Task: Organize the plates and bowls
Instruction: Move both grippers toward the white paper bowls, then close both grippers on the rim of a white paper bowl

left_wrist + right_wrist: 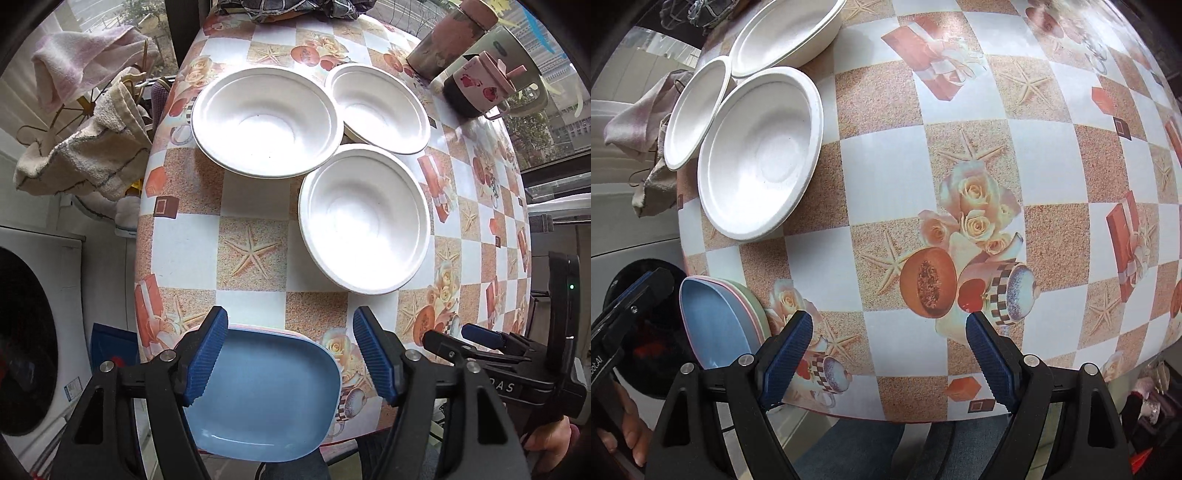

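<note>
Three white paper bowls sit on the patterned table: a large one at the back left, one at the back right and one nearer the middle. A blue plate tops a stack of pastel plates at the table's front edge. My left gripper is open, just above the blue plate, jaws astride it and apart from it. My right gripper is open and empty over the front edge, right of the plate stack. The nearest bowl shows to its upper left.
Cups and a flask stand at the table's back right. Towels hang on a rack to the left, above a washing machine. A dark cloth lies at the far edge. The table is bare before the right gripper.
</note>
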